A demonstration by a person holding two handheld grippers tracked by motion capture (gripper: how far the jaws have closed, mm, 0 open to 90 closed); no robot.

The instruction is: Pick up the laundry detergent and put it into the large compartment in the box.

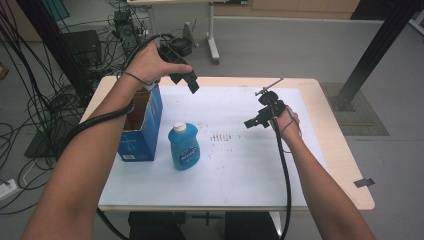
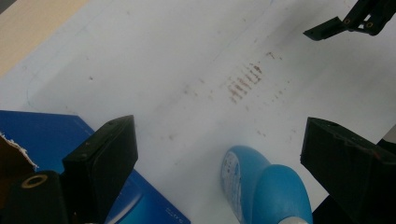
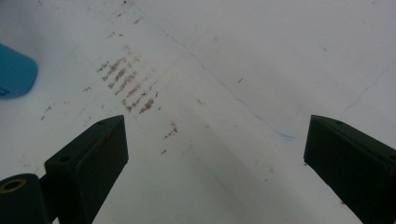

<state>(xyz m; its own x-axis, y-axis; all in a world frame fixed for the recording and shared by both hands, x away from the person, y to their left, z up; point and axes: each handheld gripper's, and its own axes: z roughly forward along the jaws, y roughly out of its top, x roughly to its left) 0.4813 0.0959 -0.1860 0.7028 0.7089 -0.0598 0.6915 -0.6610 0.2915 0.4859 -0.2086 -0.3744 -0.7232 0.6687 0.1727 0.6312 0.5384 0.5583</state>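
Left claw (image 1: pixel 192 86) spread wide, empty, upper left of frame above blue box (image 1: pixel 145 130). Blue bottle (image 1: pixel 184 146) upright just beside box. Right claw (image 1: pixel 251 123) open, empty, centre right over tabletop (image 1: pixel 240 165).

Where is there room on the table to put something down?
The white sheet lies bare from the blue bottle across to the right gripper, apart from brown smudges. The near strip is free too. It is crowded at the left, where the blue box stands close beside the bottle.
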